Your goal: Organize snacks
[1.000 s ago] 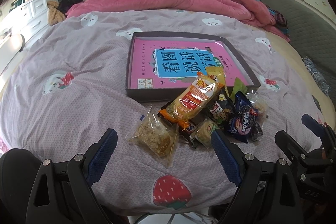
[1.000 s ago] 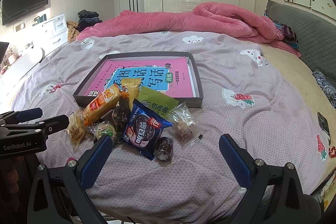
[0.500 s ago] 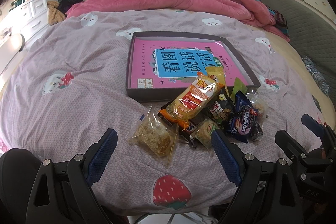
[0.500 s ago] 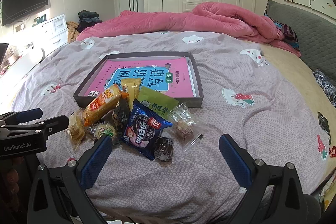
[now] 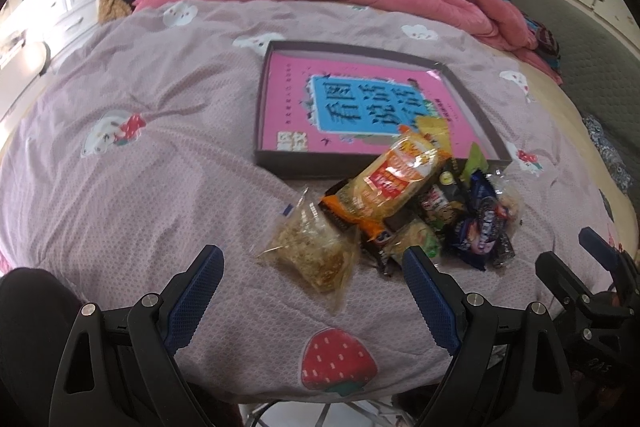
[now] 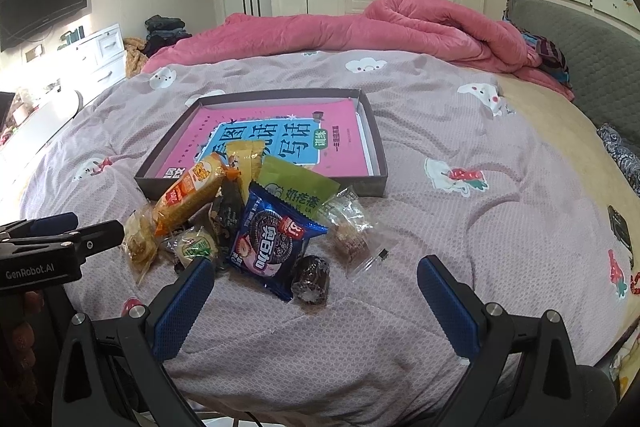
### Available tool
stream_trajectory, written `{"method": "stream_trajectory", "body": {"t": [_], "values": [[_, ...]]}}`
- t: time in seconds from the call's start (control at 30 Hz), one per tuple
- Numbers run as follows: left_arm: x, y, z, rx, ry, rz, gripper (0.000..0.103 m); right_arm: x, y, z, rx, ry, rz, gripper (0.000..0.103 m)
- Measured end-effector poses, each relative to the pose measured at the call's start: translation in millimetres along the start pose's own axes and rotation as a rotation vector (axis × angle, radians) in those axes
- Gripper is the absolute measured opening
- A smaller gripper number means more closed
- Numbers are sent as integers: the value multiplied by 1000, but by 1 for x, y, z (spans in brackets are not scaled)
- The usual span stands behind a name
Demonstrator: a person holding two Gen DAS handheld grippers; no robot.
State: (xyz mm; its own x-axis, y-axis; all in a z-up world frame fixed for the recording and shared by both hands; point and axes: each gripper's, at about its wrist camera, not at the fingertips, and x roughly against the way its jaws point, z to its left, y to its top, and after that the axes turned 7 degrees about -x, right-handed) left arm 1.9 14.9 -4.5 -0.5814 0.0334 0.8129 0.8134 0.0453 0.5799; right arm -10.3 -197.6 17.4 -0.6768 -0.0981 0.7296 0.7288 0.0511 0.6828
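Shifted slightly since a second ago in the left wrist view: snack pile now lower right of centre, picture blurred, as from a small swing leftward. Between the wide-spread, empty blue pads of the left gripper (image 5: 310,291), a clear plastic pouch of brown crumbly snack (image 5: 310,253) on the lilac cartoon-print bedspread (image 5: 132,195), nearest of the heap. Behind it, a long orange-and-yellow wafer packet (image 5: 390,185) leaning on the pile, top end over the rim of the shallow grey box (image 5: 262,123) with a pink-and-blue book inside. Probably light, crinkly and slippery; contents brittle, so best pinched at a sealed edge rather than across the middle.

Right wrist view little changed. Right gripper (image 6: 316,301) equally agape, holding nothing, short of the pile. Shown clearly only here: blue foil cookie packet (image 6: 276,245) face-on, small dark round wrapped cake (image 6: 312,279) touching its corner, green flat sachet (image 6: 298,191) propped against the box wall, clear bag of brown biscuits (image 6: 352,233) beside it. Pouch mostly hidden behind the left tool at the edge.
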Motion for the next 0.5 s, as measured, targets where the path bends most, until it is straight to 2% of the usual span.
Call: {"method": "stream_trajectory", "body": {"t": [0.23, 0.37, 0.5], "values": [[-18, -2, 13, 36, 5, 64, 91, -10, -1, -6, -27, -2, 36, 102], [-33, -4, 21, 77, -20, 114, 91, -17, -1, -10, -53, 3, 62, 102], [-44, -2, 20, 72, -31, 126, 91, -26, -1, -14, -78, 9, 91, 102]]}}
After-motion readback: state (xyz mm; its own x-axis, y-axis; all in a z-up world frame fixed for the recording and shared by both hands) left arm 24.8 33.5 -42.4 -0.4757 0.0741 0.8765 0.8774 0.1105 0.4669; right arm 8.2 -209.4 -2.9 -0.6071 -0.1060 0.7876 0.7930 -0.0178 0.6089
